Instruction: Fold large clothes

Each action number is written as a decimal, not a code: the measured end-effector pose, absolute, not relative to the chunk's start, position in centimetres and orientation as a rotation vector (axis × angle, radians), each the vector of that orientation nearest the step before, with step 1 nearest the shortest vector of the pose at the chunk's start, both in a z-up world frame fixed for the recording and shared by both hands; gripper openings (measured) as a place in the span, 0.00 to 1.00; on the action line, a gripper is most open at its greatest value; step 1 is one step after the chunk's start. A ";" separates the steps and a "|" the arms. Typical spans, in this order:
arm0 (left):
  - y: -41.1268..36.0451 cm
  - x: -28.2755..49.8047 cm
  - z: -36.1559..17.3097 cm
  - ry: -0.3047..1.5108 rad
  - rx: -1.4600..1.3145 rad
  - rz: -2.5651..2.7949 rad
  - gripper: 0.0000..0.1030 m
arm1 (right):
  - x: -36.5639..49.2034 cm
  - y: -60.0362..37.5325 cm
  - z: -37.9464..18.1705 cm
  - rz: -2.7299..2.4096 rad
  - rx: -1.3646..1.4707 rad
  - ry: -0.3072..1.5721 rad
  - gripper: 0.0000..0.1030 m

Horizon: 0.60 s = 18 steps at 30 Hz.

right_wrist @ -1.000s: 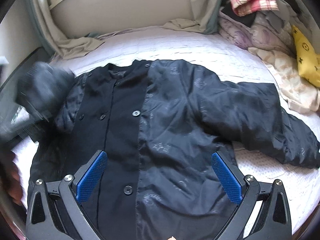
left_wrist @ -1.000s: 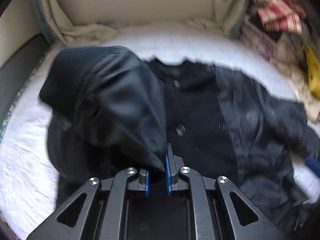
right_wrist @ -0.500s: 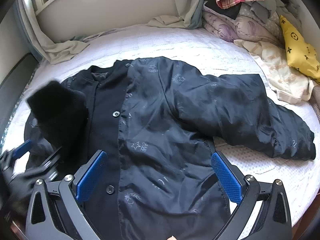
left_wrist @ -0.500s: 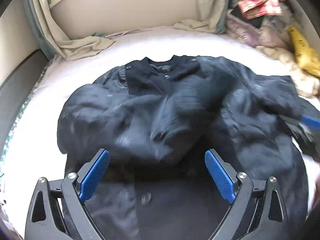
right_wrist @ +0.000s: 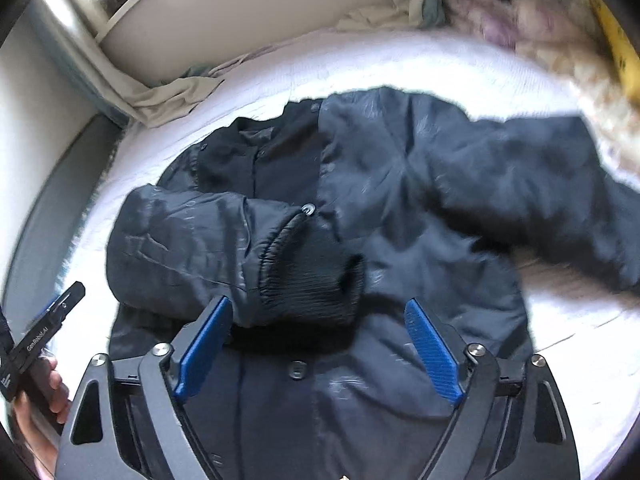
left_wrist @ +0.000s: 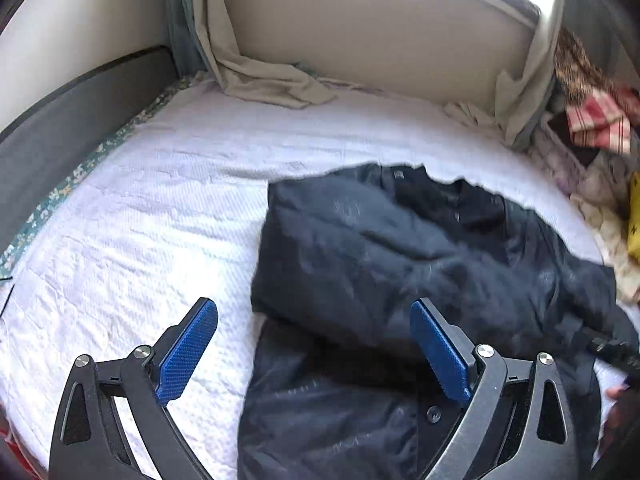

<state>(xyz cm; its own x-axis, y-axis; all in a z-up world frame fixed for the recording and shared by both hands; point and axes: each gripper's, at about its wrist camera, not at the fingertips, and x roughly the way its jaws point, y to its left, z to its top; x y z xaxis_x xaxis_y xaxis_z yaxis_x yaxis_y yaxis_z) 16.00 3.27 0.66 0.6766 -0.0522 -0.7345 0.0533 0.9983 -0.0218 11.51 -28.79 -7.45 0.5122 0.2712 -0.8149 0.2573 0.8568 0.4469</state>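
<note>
A large black padded jacket (right_wrist: 400,208) lies front-up on the white bed (left_wrist: 152,216); it also shows in the left wrist view (left_wrist: 400,264). Its left sleeve (right_wrist: 192,240) is folded across the chest, with the ribbed cuff (right_wrist: 316,276) near the buttons. The other sleeve (right_wrist: 540,184) stretches out to the right. My left gripper (left_wrist: 314,352) is open and empty, above the jacket's left edge. My right gripper (right_wrist: 318,348) is open and empty, just above the folded cuff.
A beige curtain (left_wrist: 272,84) pools at the head of the bed under a window ledge. A heap of clothes with a red plaid piece (left_wrist: 596,120) and a yellow cushion (right_wrist: 616,48) lies at the right. A dark bed frame (left_wrist: 80,112) runs along the left.
My left gripper opened and let go of the sleeve, which now lies across the chest. It then drew back to the left. My right gripper moved in over the cuff.
</note>
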 end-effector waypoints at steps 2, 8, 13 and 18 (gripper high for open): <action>3.3 16.2 1.3 0.804 0.008 -0.048 0.95 | 12.1 -29.2 -8.8 0.028 0.673 1.073 0.81; 3.5 15.9 2.0 0.801 -0.007 -0.051 0.95 | 13.9 -28.8 -13.3 0.035 0.878 1.149 0.81; 4.6 16.3 1.8 0.814 -0.023 -0.007 0.95 | 15.9 -27.5 -13.5 0.062 0.806 1.142 0.53; 4.1 17.5 0.8 0.844 0.017 0.039 0.95 | 18.8 -25.9 -11.0 0.050 0.572 1.101 0.33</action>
